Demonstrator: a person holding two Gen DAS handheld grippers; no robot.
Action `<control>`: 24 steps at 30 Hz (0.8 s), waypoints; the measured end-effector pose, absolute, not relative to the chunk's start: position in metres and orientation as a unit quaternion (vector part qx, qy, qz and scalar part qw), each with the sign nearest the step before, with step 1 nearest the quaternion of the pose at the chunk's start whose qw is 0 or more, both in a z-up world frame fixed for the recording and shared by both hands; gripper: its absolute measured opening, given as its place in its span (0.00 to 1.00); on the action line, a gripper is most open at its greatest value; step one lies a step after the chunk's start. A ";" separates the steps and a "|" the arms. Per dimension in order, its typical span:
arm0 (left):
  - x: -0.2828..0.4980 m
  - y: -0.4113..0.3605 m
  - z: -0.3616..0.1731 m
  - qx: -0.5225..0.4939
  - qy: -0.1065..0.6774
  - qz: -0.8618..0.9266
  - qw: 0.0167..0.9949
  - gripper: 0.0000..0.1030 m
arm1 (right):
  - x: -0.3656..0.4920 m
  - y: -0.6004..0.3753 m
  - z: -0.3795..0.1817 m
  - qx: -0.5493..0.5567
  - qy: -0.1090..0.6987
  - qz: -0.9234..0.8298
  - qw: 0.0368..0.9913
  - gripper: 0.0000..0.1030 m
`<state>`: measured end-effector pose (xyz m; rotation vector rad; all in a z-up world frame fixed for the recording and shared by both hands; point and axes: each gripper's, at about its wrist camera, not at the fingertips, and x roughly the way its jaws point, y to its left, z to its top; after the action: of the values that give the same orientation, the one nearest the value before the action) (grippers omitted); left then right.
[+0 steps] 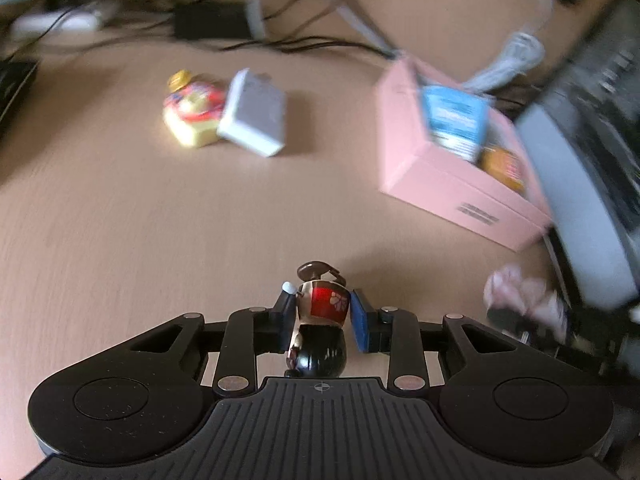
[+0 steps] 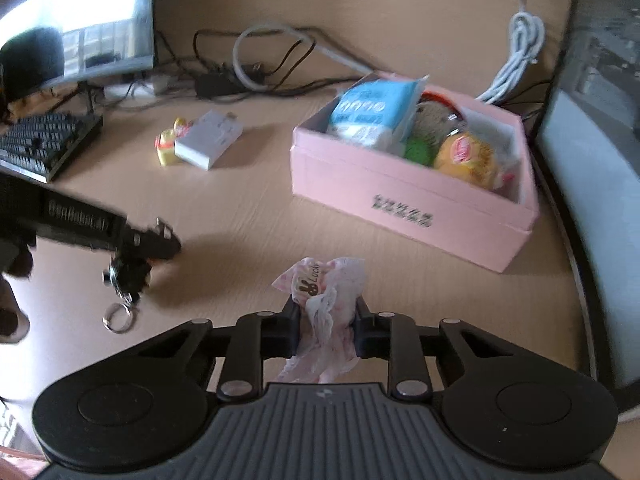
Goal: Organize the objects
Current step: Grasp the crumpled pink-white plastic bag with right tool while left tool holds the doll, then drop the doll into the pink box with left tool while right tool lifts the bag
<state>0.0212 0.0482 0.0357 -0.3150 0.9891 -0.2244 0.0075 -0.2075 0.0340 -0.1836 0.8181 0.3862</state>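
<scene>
A light wood-grain desk (image 2: 248,216) carries tangled cables (image 2: 264,68), a keyboard (image 2: 44,144) and an open pink box (image 2: 412,196). A small figurine (image 1: 322,320) is clamped in the left gripper (image 1: 320,320); a crumpled pink packet (image 2: 326,308) is clamped in the right gripper (image 2: 326,328), both near the box.

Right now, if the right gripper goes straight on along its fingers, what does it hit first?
Likely bare desk first: the right gripper, shut on the pink wrapper, points down at open wood. The pink box sits further on, to the right. Depth is hard to judge.
</scene>
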 end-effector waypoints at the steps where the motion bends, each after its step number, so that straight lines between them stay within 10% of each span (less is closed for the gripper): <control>1: 0.018 0.047 0.041 -0.143 0.466 -0.125 0.864 0.32 | 0.005 -0.213 0.041 -0.086 0.389 0.181 0.899 0.23; 15: 0.098 -0.048 0.153 -0.162 0.348 -0.291 0.876 0.32 | -0.035 -0.282 0.076 -0.013 0.355 0.111 0.928 0.23; 24: 0.149 -0.087 0.116 -0.135 0.365 -0.256 0.885 0.32 | -0.031 -0.301 0.067 0.016 0.356 0.083 0.931 0.23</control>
<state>0.1491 -0.0874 0.1162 -0.2804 0.7584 -0.5333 -0.0308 -0.3015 0.0672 0.0326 0.7284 0.1703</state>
